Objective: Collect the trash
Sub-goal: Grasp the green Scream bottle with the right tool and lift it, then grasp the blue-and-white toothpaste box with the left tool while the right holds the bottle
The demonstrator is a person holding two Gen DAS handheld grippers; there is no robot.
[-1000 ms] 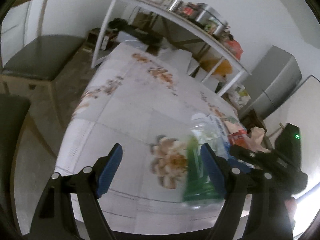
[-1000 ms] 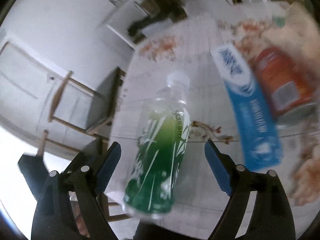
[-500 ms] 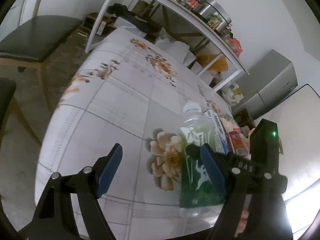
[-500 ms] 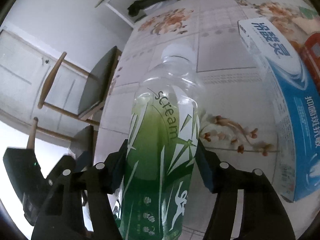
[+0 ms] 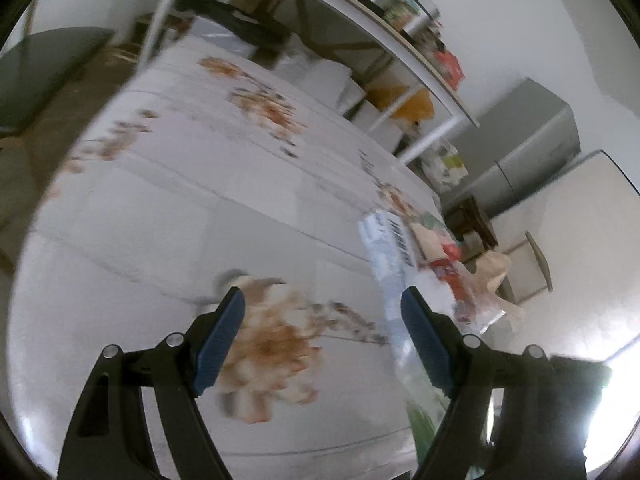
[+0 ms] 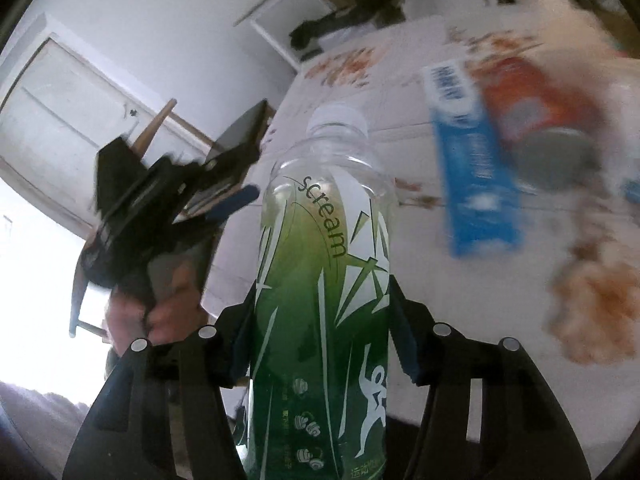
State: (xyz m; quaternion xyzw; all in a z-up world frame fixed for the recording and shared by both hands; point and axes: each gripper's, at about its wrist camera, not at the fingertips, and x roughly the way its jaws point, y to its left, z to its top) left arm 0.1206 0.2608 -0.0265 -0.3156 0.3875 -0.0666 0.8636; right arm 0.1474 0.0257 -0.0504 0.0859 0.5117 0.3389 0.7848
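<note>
A clear plastic bottle (image 6: pixel 324 264) with a green and white label and a white cap stands upright between the fingers of my right gripper (image 6: pixel 324 320). Its jaws are closing and the blue pads press on the bottle's sides. In the left wrist view the same bottle (image 5: pixel 420 420) shows as a blur at the lower right. My left gripper (image 5: pixel 320 300) is open over a flower print on the tablecloth (image 5: pixel 160 208), with nothing between its fingers. It also shows in the right wrist view as the left gripper (image 6: pixel 224 204), held by a hand (image 6: pixel 168 312).
A blue and white carton (image 6: pixel 472 168) and a red can (image 6: pixel 536 112) lie on the table right of the bottle, with crumpled paper (image 5: pixel 492 272) beyond them. Chairs stand to the left. A white shelf rack (image 5: pixel 360 20) and a grey fridge (image 5: pixel 528 144) are behind the table.
My right gripper has shut on the green bottle and carries it, so the carton and can now slide by blurred. My left gripper, still open, has moved along the table toward the carton.
</note>
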